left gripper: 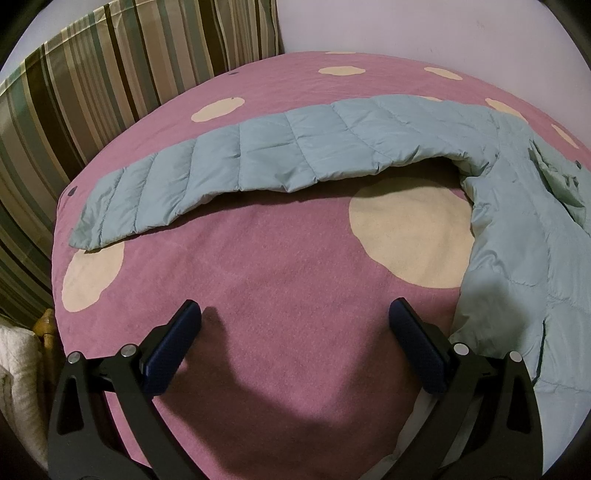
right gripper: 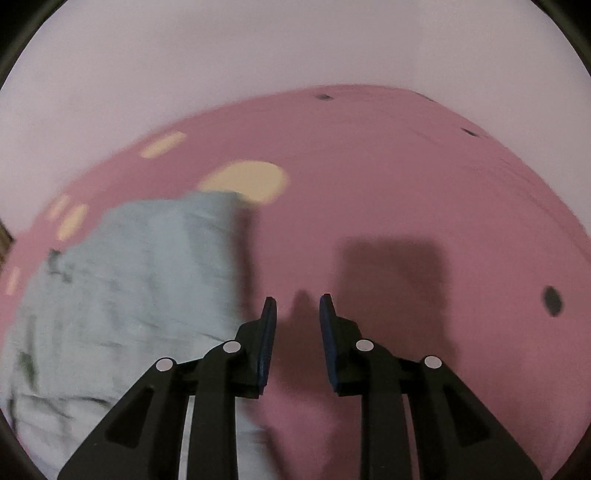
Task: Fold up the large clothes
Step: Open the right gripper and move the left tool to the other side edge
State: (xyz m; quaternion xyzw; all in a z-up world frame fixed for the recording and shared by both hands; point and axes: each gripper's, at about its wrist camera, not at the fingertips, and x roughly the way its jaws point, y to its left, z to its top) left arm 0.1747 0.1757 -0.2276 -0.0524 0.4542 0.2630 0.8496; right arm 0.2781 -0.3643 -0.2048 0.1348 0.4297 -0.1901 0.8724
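Observation:
A light blue quilted jacket (left gripper: 517,229) lies on the pink bed cover (left gripper: 280,266). One sleeve (left gripper: 229,162) stretches left across the bed. The jacket's body runs down the right side. My left gripper (left gripper: 295,314) is wide open and empty, hovering over bare cover in front of the sleeve. In the right wrist view the jacket (right gripper: 125,288) lies blurred at the left. My right gripper (right gripper: 297,301) is open with a narrow gap and empty, over the pink cover (right gripper: 406,192) just right of the jacket's edge.
A striped curtain (left gripper: 110,81) hangs at the bed's left side. A pale wall (left gripper: 424,26) stands behind the bed. A white quilted cloth (left gripper: 18,387) and a wooden post (left gripper: 46,321) sit at the lower left, off the bed's edge.

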